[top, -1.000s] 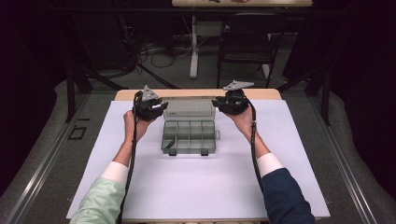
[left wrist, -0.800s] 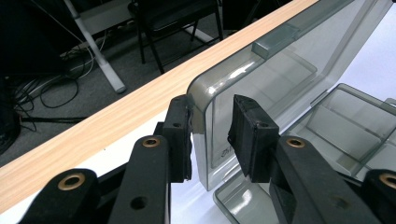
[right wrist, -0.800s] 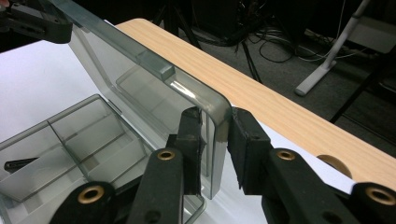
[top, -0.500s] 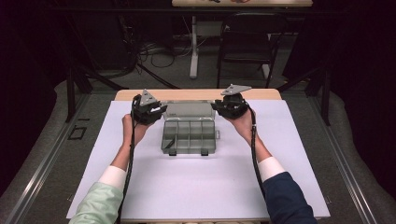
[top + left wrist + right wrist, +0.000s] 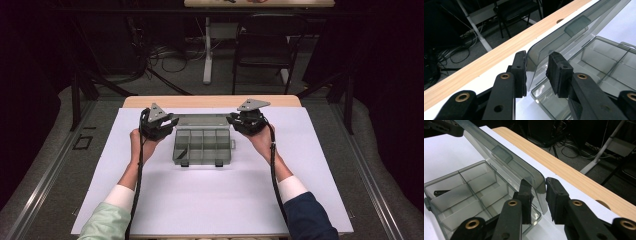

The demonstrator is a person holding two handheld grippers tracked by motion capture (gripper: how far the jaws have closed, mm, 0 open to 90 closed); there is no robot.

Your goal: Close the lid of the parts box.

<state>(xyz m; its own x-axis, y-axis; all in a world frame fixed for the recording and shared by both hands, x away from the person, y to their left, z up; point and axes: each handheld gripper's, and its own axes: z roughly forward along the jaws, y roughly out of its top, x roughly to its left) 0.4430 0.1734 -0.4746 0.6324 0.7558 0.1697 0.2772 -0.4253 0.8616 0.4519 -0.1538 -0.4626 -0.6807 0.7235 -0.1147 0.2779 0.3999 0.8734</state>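
Left gripper (image 5: 536,72) straddling the left corner of the raised lid (image 5: 574,30), outer pad touching the lid's edge, inner pad standing a little off the clear plastic, so jaws parted around the corner, not pressing from both sides. Right gripper (image 5: 539,200) set the same way at the lid's right corner, lid edge between the two pads with a narrow gap showing on the outer side; firm clamp or loose straddle hard to tell, but not seen pressing. From the high view, left gripper (image 5: 159,122) and right gripper (image 5: 248,120) at either end of the lid (image 5: 202,120), held up tilted off the hinge at the back of the compartment box (image 5: 203,146). Box of smoky clear plastic, lying near the far edge of the white sheet (image 5: 210,200), midway between its left and right edges, two latches at its near rim. Divided compartments inside, a small dark piece (image 5: 441,192) lying in one near the front left corner. Beyond the sheet, bare wooden strip of the tabletop (image 5: 210,101) along the far edge.
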